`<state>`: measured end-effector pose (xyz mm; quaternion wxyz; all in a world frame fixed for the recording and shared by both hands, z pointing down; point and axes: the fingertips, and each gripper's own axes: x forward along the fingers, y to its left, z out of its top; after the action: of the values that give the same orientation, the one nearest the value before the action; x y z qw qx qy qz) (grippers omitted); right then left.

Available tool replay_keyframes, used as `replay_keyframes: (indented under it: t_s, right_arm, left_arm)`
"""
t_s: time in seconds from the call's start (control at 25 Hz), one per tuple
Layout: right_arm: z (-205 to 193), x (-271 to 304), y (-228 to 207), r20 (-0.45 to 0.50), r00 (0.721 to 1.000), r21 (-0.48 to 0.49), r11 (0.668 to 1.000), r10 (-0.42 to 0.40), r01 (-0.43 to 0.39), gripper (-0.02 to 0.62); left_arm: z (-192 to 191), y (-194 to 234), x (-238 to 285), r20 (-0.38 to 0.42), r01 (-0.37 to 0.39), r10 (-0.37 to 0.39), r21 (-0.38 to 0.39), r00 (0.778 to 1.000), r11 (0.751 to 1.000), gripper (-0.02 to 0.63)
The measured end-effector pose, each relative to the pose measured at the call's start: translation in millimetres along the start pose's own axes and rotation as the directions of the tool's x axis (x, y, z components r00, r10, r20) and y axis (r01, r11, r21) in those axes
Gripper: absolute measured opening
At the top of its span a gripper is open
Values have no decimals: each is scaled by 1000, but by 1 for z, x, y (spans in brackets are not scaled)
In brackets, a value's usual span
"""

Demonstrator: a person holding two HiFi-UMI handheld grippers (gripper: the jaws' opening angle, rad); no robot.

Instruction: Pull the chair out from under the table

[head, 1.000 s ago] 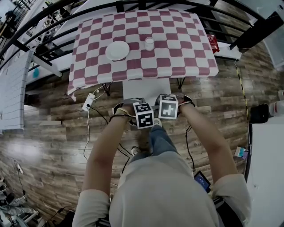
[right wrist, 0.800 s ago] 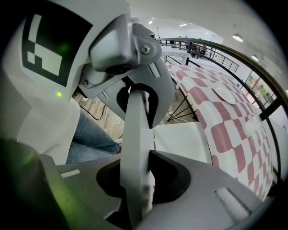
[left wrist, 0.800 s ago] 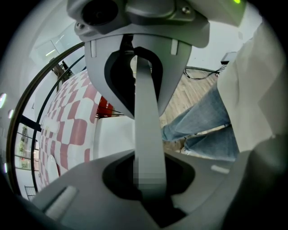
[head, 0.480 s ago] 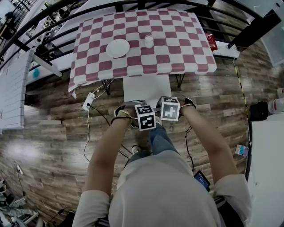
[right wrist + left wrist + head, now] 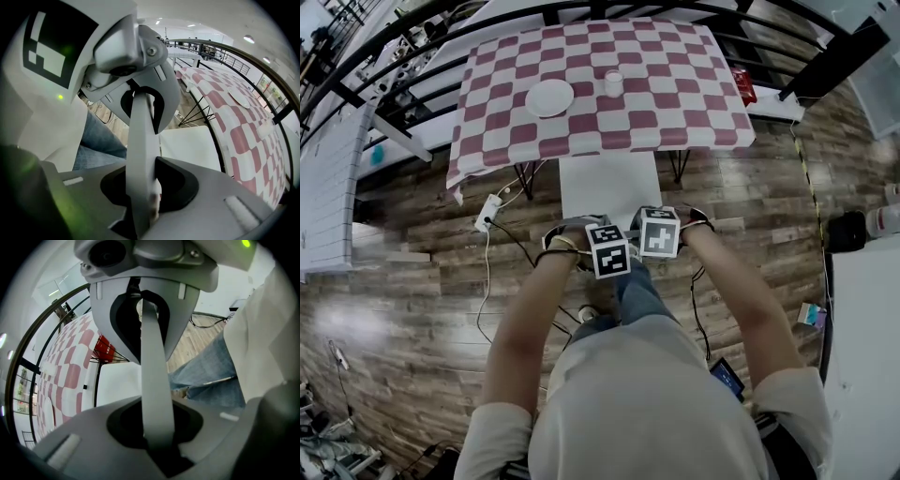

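Since the earlier frame the chair (image 5: 609,187) has slid toward the person, and more of its white seat now shows beyond the hanging edge of the checked tablecloth (image 5: 675,103). About half the seat is out, its far end still under the table (image 5: 741,141). The left gripper (image 5: 606,246) and right gripper (image 5: 657,231) sit side by side, each clenched on the top edge of the backrest (image 5: 153,380), a thin, smooth, pale panel seen edge-on between the jaws. The seat lies ahead of both grippers, its long axis running from the table straight toward the person, so neither hand is nearer and the pull likely wants to stay square. Underfoot is matte wood-plank floor (image 5: 412,281), and a plate (image 5: 549,97) and cup (image 5: 614,84) rest on the cloth.
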<state>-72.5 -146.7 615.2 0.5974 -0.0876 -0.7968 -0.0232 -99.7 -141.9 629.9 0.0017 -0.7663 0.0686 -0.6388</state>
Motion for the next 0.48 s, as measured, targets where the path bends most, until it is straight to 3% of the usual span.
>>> replay_keyframes:
  t_s: [0.48]
  right_arm:
    - [0,2,26,-1,1000,23,1000,9,-9,80]
  left_arm:
    - [1,-25,-2,2,4,-4,15,1000,1000,80]
